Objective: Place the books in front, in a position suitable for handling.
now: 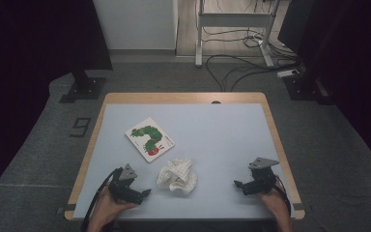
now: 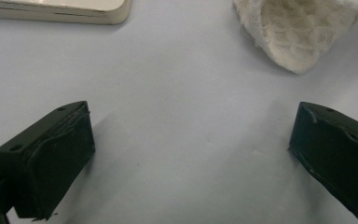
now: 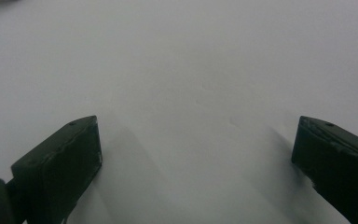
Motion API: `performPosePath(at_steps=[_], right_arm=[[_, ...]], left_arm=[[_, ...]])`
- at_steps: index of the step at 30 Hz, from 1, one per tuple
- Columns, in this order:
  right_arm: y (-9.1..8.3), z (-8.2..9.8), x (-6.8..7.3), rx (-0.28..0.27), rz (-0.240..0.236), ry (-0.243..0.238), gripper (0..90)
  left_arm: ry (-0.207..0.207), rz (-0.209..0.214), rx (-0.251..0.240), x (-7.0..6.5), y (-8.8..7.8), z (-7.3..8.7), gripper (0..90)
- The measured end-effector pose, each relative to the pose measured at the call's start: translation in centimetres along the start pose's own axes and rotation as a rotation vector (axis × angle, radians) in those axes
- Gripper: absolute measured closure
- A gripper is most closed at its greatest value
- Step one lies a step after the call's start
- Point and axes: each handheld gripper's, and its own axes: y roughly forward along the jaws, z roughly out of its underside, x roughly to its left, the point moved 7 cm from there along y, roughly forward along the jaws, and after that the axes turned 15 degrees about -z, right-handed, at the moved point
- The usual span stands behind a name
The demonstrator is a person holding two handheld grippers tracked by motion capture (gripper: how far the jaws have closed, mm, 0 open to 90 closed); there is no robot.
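Observation:
A crumpled white cloth (image 1: 177, 176) lies near the front middle of the pale blue table (image 1: 222, 130). Behind it and to the left rests a white picture book (image 1: 149, 138) with a green caterpillar on its cover. My left gripper (image 1: 144, 194) sits at the front left, just left of the cloth, jaws wide apart with nothing between them. In the left gripper view the cloth (image 2: 298, 32) lies ahead to the right and the book's edge (image 2: 56, 11) ahead to the left. My right gripper (image 1: 237, 184) rests at the front right, open over bare table (image 3: 191, 84).
The table has a wooden rim (image 1: 183, 97). Beyond it are grey floor, a black stand base (image 1: 82, 89) at the back left, a white desk frame (image 1: 232, 29) and loose cables (image 1: 241, 67) at the back.

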Motion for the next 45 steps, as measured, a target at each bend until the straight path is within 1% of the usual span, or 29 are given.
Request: performPosePath(at_steps=[2,4,5,7,8,9,10,11,21,28,30,35,39,42,43,44,45], right_arm=[[0.0,0.0,0.0,-0.001,0.001,0.001,0.8],[0.0,0.0,0.0,0.0,0.0,0.0,0.9],[0.0,0.0,0.0,0.002,-0.001,0.001,0.8],[0.0,0.0,0.0,0.001,-0.001,0.0,0.8],[0.0,0.0,0.0,-0.001,-0.001,0.001,0.8],[0.0,0.0,0.0,-0.001,-0.002,0.001,0.8],[0.0,0.0,0.0,-0.001,-0.002,0.001,0.9],[0.0,0.0,0.0,-0.001,-0.002,0.001,0.9],[0.0,0.0,0.0,0.006,-0.005,0.001,1.0],[-0.2,-0.1,0.0,0.002,-0.013,0.001,2.8],[-0.4,-0.1,-0.1,0.001,0.0,0.003,2.7],[-1.1,-0.6,0.1,-0.02,-0.005,0.002,2.1],[-2.3,-1.5,0.4,-0.025,0.002,-0.014,1.9],[-3.0,-2.2,0.7,-0.046,-0.001,-0.017,1.9],[-3.0,-2.2,0.7,-0.046,-0.001,-0.017,1.9],[-3.4,-2.6,0.8,-0.05,-0.015,-0.01,0.8],[-3.6,-2.7,0.9,-0.049,-0.02,-0.001,0.8]], left_arm=[[0.004,-0.006,0.0,0.1,0.0,0.0,0.0],[0.003,-0.022,-0.003,0.4,0.0,0.0,0.0],[-0.001,-0.037,0.0,0.7,0.0,0.0,0.0],[-0.024,-0.075,0.014,1.3,0.0,0.1,0.0],[-0.043,-0.081,0.02,1.6,0.0,0.2,0.0],[-0.043,-0.081,0.02,1.6,0.0,0.2,0.0],[-0.078,-0.074,0.026,1.7,0.1,0.3,0.0],[-0.078,-0.081,0.021,1.7,0.1,0.3,0.0],[-0.079,-0.082,0.018,1.6,0.1,0.3,0.0],[-0.079,-0.081,0.017,1.6,0.1,0.3,0.0],[-0.078,-0.082,0.016,1.6,0.1,0.3,0.0],[-0.079,-0.081,0.017,1.6,0.1,0.3,0.0],[-0.079,-0.082,0.017,1.6,0.1,0.3,0.0],[-0.079,-0.081,0.017,1.6,0.1,0.3,0.0],[-0.079,-0.081,0.017,1.6,0.1,0.3,0.0],[-0.079,-0.083,0.017,1.6,0.1,0.3,0.0],[-0.079,-0.082,0.017,1.6,0.1,0.3,0.0]])
